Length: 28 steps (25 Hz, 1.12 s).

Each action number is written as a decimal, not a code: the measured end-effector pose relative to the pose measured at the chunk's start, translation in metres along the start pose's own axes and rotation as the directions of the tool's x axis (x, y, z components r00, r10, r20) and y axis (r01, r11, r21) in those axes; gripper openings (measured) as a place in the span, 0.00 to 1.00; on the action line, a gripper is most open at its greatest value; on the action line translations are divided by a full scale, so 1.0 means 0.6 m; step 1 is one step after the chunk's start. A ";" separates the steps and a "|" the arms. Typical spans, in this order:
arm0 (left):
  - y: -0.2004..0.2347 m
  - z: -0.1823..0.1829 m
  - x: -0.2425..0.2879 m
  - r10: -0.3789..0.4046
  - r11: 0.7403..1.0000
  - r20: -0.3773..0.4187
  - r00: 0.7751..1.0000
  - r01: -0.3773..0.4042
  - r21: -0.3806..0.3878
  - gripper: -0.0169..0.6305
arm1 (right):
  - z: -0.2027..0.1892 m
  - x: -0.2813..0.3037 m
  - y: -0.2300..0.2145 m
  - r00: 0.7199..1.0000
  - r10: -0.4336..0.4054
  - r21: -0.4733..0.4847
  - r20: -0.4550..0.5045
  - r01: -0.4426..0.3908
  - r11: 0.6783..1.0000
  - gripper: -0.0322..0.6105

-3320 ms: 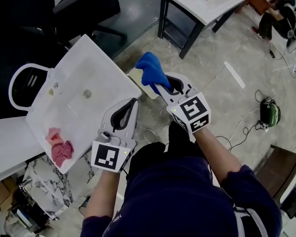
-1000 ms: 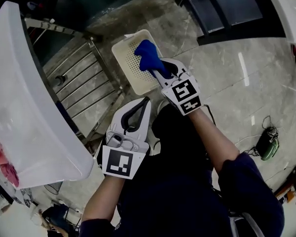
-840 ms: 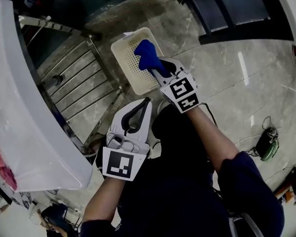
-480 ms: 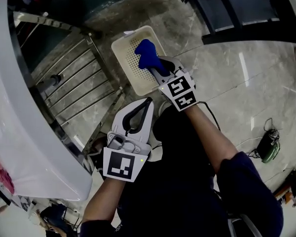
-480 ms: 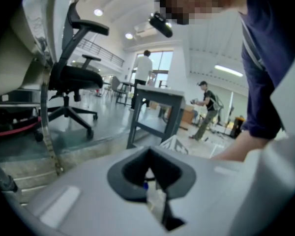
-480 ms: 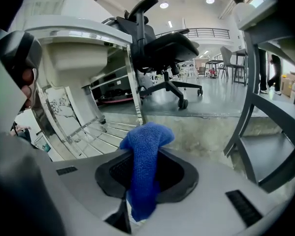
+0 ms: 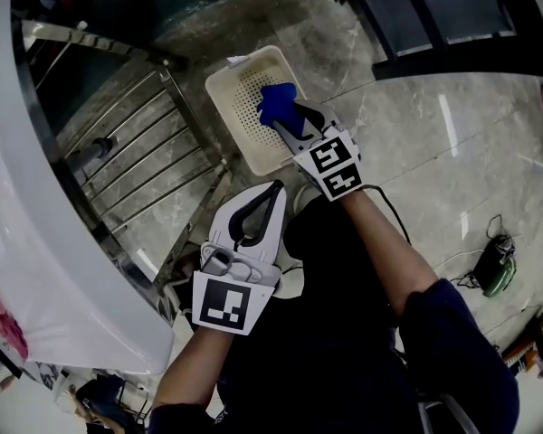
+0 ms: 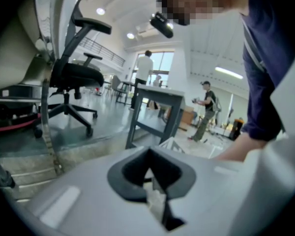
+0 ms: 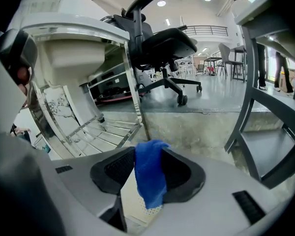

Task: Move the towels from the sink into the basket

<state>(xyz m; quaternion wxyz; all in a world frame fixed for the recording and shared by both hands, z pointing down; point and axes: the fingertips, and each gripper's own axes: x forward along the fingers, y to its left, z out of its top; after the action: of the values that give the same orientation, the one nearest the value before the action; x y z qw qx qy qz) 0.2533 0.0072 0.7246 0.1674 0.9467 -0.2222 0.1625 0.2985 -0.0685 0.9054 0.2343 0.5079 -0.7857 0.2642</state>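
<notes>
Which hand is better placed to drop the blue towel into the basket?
Right: the right gripper is over the basket, its jaws just opening with the blue towel between them; the left gripper is shut, short of it.

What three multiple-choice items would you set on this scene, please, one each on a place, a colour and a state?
1. Where does the basket stand?
A. in the sink
B. on the floor
C. on a chair

2. What colour is the towel at the right gripper?
A. pink
B. green
C. blue

3. How is the left gripper?
A. shut and empty
B. shut on a towel
C. wide open

Answers:
1 B: the head view shows the basket standing on the stone floor.
2 C: the towel between that gripper's jaws, which have just been opening, is blue in both views.
3 A: the left gripper view shows the jaw tips together with nothing between them.
</notes>
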 end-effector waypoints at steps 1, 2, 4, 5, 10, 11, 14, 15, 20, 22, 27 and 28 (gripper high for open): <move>0.000 0.001 0.000 -0.001 1.000 0.000 1.000 0.001 -0.003 0.03 | 0.000 0.000 0.000 1.000 -0.001 0.001 -0.001 0.001 1.000 0.30; 0.000 0.001 0.000 -0.002 1.000 -0.001 1.000 0.002 -0.006 0.03 | 0.001 -0.001 -0.001 1.000 -0.002 0.001 0.000 0.002 1.000 0.30; 0.000 0.003 -0.001 -0.005 1.000 -0.005 1.000 0.005 -0.010 0.03 | 0.006 -0.003 -0.003 1.000 -0.005 0.003 0.000 0.005 1.000 0.30; -0.002 0.005 -0.001 -0.007 1.000 -0.006 1.000 0.007 -0.013 0.03 | 0.009 -0.006 -0.003 1.000 -0.006 0.004 0.000 0.006 1.000 0.31; -0.019 0.029 -0.009 -0.015 0.999 0.003 1.000 0.015 -0.030 0.03 | 0.034 -0.042 -0.003 1.000 -0.019 0.004 0.009 0.019 1.000 0.31; -0.024 0.037 -0.012 -0.015 0.999 0.002 1.000 0.015 -0.034 0.03 | 0.042 -0.053 -0.001 1.000 -0.020 0.002 0.010 0.020 1.000 0.31; -0.037 0.066 -0.021 -0.015 0.999 -0.002 1.000 0.015 -0.041 0.03 | 0.071 -0.091 0.003 1.000 -0.018 0.000 0.016 0.018 1.000 0.30; -0.041 0.077 -0.025 -0.015 0.999 -0.002 1.000 0.015 -0.044 0.03 | 0.082 -0.105 0.004 1.000 -0.018 -0.001 0.019 0.018 1.000 0.30; -0.060 0.140 -0.048 -0.007 0.999 0.008 1.000 0.007 -0.046 0.03 | 0.136 -0.168 0.014 0.999 -0.017 -0.002 0.035 0.017 1.000 0.28; -0.068 0.167 -0.060 0.002 0.999 0.011 1.000 -0.002 -0.045 0.03 | 0.156 -0.193 0.020 0.999 -0.010 -0.002 0.036 0.010 1.000 0.27; -0.079 0.230 -0.095 0.037 0.998 0.015 0.999 -0.036 -0.046 0.03 | 0.204 -0.252 0.030 0.999 0.001 -0.002 0.039 -0.001 1.000 0.25; -0.081 0.240 -0.102 0.045 0.998 0.016 0.999 -0.044 -0.046 0.03 | 0.211 -0.263 0.032 0.999 0.002 -0.003 0.039 -0.001 1.000 0.25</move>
<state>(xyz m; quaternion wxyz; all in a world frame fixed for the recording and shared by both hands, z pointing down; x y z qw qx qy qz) 0.2583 0.0146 0.5608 0.1834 0.9388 -0.2482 0.1530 0.3274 -0.0383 0.7065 0.2196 0.5120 -0.7909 0.2532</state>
